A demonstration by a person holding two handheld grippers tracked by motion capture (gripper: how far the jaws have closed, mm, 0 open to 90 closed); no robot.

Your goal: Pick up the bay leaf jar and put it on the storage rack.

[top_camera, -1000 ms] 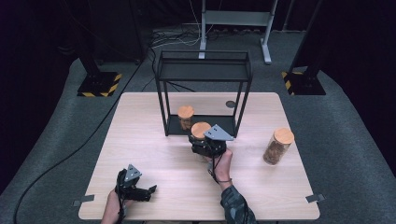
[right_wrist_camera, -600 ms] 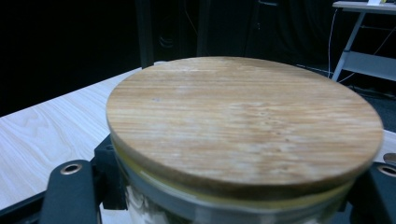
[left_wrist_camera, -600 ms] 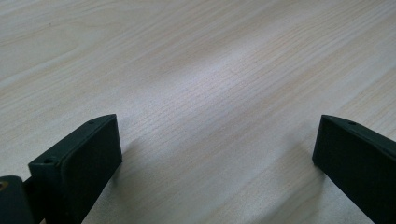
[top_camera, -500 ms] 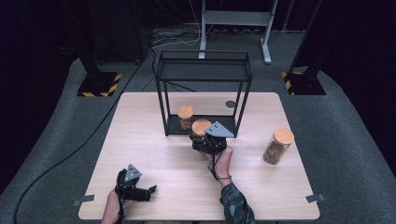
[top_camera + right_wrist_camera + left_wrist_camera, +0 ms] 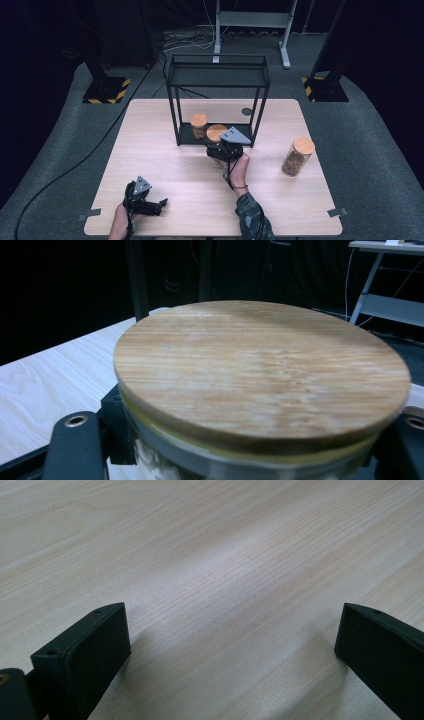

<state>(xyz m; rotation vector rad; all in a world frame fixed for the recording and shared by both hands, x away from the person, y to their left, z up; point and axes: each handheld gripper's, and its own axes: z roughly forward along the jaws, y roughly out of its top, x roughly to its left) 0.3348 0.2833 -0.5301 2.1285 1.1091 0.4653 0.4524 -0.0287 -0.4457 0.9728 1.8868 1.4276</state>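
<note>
A glass jar with a round wooden lid (image 5: 216, 132) is held between the jaws of my right gripper (image 5: 220, 146), which is shut on it just below the lid. The jar is at the front edge of the lower shelf of a black wire rack (image 5: 218, 62). In the right gripper view the lid (image 5: 260, 370) is close up, with a black finger (image 5: 75, 440) against the jar's side. A second lidded jar (image 5: 198, 124) stands on that lower shelf to the left. My left gripper (image 5: 156, 204) rests open near the table's front left, over bare wood (image 5: 230, 655).
A third jar (image 5: 297, 156) with brown contents stands on the table's right side. A small dark disc (image 5: 246, 111) lies behind the rack. The wooden table (image 5: 165, 165) has bare room across its middle and left. Stands and cables are on the floor beyond.
My right gripper has edged the held jar slightly farther toward the rack. The left gripper has stayed still.
</note>
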